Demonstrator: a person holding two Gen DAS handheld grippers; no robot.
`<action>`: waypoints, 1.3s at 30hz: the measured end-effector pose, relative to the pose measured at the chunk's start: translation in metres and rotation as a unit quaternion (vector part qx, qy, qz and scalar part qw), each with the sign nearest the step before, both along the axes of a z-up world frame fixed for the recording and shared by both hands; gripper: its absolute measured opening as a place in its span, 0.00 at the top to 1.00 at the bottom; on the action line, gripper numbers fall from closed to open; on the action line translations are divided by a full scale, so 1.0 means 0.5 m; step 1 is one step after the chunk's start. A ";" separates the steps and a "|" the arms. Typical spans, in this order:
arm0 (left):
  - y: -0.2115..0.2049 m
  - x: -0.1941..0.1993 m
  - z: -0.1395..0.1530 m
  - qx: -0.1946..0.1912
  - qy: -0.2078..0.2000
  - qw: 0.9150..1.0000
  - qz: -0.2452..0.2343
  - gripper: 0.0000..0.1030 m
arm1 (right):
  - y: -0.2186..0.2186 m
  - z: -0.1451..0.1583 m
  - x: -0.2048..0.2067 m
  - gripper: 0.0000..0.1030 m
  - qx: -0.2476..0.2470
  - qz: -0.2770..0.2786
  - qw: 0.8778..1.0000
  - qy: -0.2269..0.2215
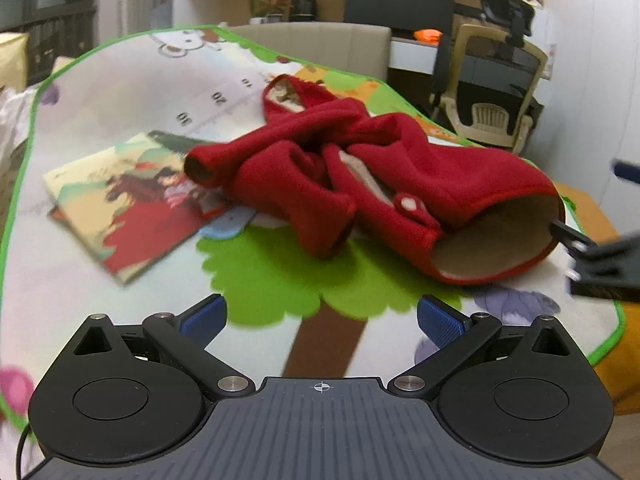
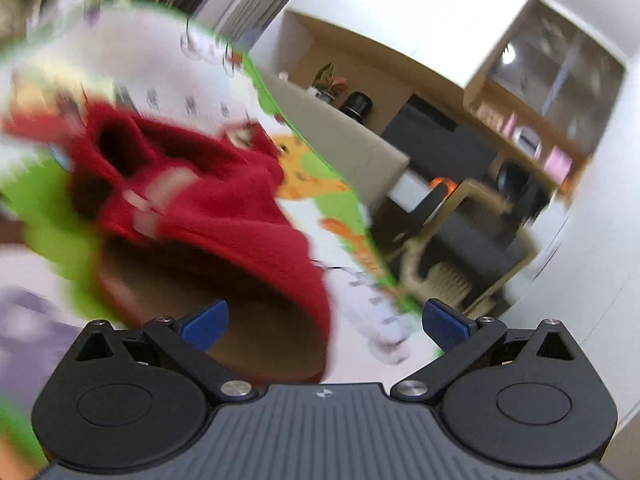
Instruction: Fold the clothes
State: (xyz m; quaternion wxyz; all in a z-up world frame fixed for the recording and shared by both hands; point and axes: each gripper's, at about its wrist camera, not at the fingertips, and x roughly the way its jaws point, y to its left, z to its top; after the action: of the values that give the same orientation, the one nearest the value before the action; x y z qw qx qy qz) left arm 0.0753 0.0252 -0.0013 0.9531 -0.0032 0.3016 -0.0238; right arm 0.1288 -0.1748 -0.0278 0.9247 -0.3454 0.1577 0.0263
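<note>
Red hoodie (image 1: pixel 360 176) lay crumpled near the counter's (image 1: pixel 120 92) right edge, partly over a book (image 1: pixel 128 200). Left hand-held gripper (image 1: pixel 320 320) wide, empty. Right hand-held gripper (image 2: pixel 324 324) wide at the hem opening. Best to pinch the hem and spread it flat first.

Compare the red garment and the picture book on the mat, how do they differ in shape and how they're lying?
The red garment is soft and crumpled in a bunched heap with its sleeves tangled; the picture book is stiff, flat and rectangular. The garment is one solid red with a tan lining showing at its open hem; the book's cover is a many-coloured illustration. The right gripper is at the garment's hem; nothing touches the book. Both lie on the cartoon play mat.
</note>
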 end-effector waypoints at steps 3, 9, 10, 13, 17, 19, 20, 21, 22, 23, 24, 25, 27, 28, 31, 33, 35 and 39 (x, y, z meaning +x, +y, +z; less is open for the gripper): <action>-0.019 0.041 0.012 0.018 0.000 0.999 -0.033 0.00 | 0.025 -0.027 0.116 0.00 -0.047 0.022 0.997 0.061; -0.068 0.105 0.017 0.043 -0.015 0.997 -0.062 0.00 | -0.080 0.231 0.159 0.00 0.249 -0.103 0.949 -0.165; -0.068 0.114 0.013 0.041 -0.013 0.997 -0.061 0.00 | -0.126 0.240 0.159 0.00 0.293 -0.129 0.933 -0.162; -0.065 0.145 -0.008 0.047 -0.003 0.997 -0.057 0.00 | -0.218 0.190 0.171 0.00 0.309 -0.210 0.919 -0.125; -0.070 0.180 -0.022 0.029 0.013 0.998 -0.061 0.00 | -0.259 0.053 0.188 0.00 0.223 -0.246 0.943 0.002; -0.094 0.177 -0.018 0.036 0.004 0.996 -0.085 0.00 | -0.262 0.022 0.190 0.00 0.213 -0.228 0.949 0.043; -0.115 0.171 -0.018 0.061 -0.007 0.993 -0.100 0.00 | -0.253 0.023 0.193 0.00 0.199 -0.215 0.955 0.045; -0.136 0.166 -0.022 0.095 -0.017 0.989 -0.110 0.00 | -0.243 0.023 0.197 0.00 0.186 -0.202 0.960 0.048; -0.156 0.164 -0.031 0.140 -0.027 0.983 -0.117 0.00 | -0.234 0.024 0.200 0.00 0.172 -0.189 0.965 0.050; -0.172 0.167 -0.044 0.183 -0.036 0.975 -0.120 0.00 | -0.224 0.025 0.203 0.00 0.159 -0.176 0.970 0.052; -0.178 0.173 -0.057 0.211 -0.038 0.970 -0.119 0.00 | -0.212 0.026 0.210 0.00 0.144 -0.164 0.975 0.050; -0.176 0.185 -0.069 0.228 -0.034 0.966 -0.115 0.00 | -0.197 0.027 0.219 0.00 0.127 -0.153 0.979 0.047; -0.150 0.206 -0.075 0.241 -0.030 0.965 -0.101 0.00 | -0.189 0.026 0.233 0.00 0.118 -0.156 0.981 0.022; -0.124 0.212 -0.066 0.250 -0.039 0.964 -0.084 0.00 | -0.198 0.044 0.230 0.00 0.122 -0.168 0.978 -0.005; -0.026 0.194 -0.004 0.334 -0.115 0.934 0.047 0.00 | -0.249 0.120 0.154 0.00 0.172 -0.180 0.966 -0.068; 0.060 0.160 0.053 0.333 -0.151 0.921 0.135 0.00 | -0.286 0.153 0.081 0.00 0.206 -0.179 0.959 -0.076; 0.138 0.122 0.103 0.310 -0.175 0.912 0.206 0.00 | -0.304 0.150 0.012 0.00 0.219 -0.183 0.956 -0.067; 0.179 0.050 0.132 0.164 -0.160 0.960 0.163 0.00 | -0.291 0.084 -0.057 0.00 0.197 -0.189 0.962 -0.004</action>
State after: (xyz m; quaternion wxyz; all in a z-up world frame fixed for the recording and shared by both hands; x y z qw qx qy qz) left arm 0.1000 0.1148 0.0646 0.9673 0.1082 0.1402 0.1817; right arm 0.1004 -0.3204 0.0142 0.9633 -0.1204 0.2082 -0.1194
